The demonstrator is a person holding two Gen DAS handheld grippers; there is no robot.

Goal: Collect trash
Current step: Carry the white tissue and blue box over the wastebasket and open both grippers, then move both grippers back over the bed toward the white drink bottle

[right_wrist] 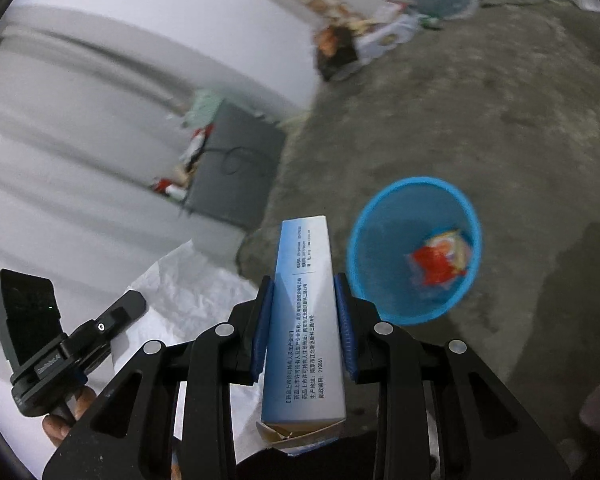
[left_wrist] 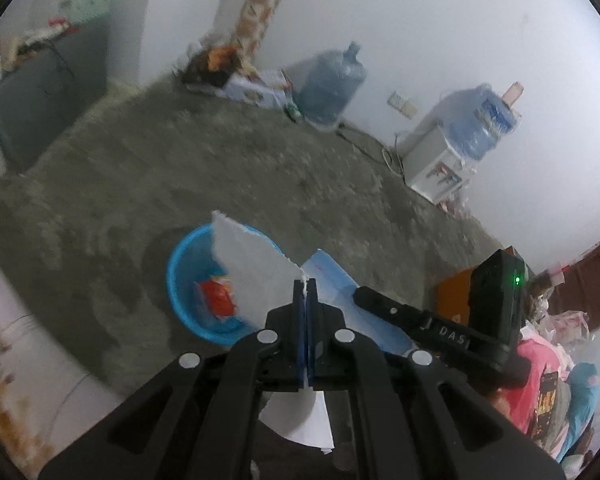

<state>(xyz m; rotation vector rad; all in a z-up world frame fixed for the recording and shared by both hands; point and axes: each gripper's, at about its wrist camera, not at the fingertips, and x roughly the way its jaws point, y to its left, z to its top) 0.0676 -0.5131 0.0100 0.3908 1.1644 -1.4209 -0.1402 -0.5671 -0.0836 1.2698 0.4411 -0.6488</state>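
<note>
We hold one piece of trash in each gripper, and we judge that we are in the carrying step, just before the drop. The left gripper is fully closed on a torn sheet of white paper, which stands up from the blue pads and partly hides the blue basket behind it. The right gripper is clamped on a long white and blue carton; the two pads press on its long sides, and the carton points forward past the fingertips. The basket stands on the grey concrete floor, and a red and orange wrapper already lies inside it. In the right wrist view the basket is just beside the carton, to the right of it, and the carton's far end is not above the opening. In the left wrist view the paper looks to be in front of the rim, but we cannot tell if it hangs over the opening. The next move calls for bringing each piece over the mouth of the basket and then opening the jaws. The paper is light and may drift sideways, so it should be released low and near the middle.
</note>
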